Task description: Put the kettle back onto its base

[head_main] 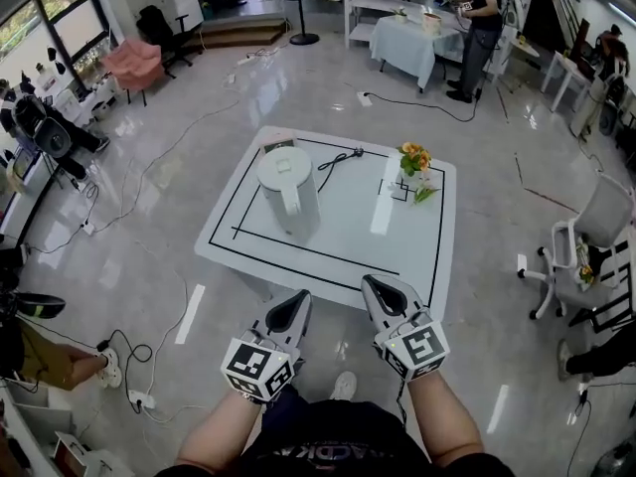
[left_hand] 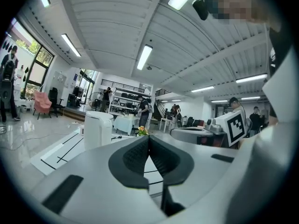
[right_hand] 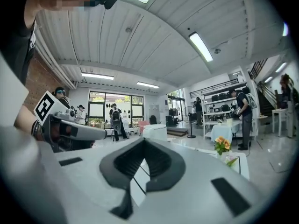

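Note:
A white kettle [head_main: 288, 189] stands upright on the left part of the low white table [head_main: 338, 237], handle toward me. Whether its base is under it I cannot tell. A black cable [head_main: 336, 158] lies behind it. Both grippers hang side by side short of the table's near edge, pointing at it. My left gripper [head_main: 298, 306] is shut and empty, as is my right gripper [head_main: 383, 291]. In the left gripper view the kettle [left_hand: 98, 129] stands far ahead to the left of the jaws. In the right gripper view the kettle [right_hand: 156, 132] shows just above the closed jaws.
A small vase of orange flowers [head_main: 415, 162] stands at the table's far right. An office chair [head_main: 586, 237] is off to the right, a power strip [head_main: 139, 398] and cords lie on the floor at left, and a person [head_main: 482, 28] stands at a far table.

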Tool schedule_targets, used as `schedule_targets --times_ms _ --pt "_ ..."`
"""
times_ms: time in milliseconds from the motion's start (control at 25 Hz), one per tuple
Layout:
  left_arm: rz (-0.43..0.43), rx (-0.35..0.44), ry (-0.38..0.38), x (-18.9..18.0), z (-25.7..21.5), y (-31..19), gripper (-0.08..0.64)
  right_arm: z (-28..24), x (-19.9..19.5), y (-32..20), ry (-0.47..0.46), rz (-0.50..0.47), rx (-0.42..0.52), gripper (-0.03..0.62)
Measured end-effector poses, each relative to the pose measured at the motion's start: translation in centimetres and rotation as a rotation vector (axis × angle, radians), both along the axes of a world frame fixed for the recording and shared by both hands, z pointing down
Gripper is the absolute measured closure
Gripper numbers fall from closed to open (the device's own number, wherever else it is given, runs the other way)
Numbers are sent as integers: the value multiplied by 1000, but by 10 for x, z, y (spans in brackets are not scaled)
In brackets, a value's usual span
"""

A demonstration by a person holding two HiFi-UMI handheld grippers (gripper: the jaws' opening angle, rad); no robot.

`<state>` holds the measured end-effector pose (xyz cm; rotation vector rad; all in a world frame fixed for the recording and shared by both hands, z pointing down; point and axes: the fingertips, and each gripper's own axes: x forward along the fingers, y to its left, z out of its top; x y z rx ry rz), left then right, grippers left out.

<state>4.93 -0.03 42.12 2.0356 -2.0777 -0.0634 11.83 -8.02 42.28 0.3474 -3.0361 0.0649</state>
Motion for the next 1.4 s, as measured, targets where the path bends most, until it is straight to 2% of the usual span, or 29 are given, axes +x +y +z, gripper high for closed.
schedule_targets --times_ms 360,920,1400 --pt "-70 12 2 -3 -8 34 557 -5 -3 34 14 -53 4 591" --pt "-15 43 -11 -5 -23 70 557 -13 -3 83 24 -6 28 591" --pt "7 56 -17 -8 -29 77 557 -19 -5 94 24 11 43 591"
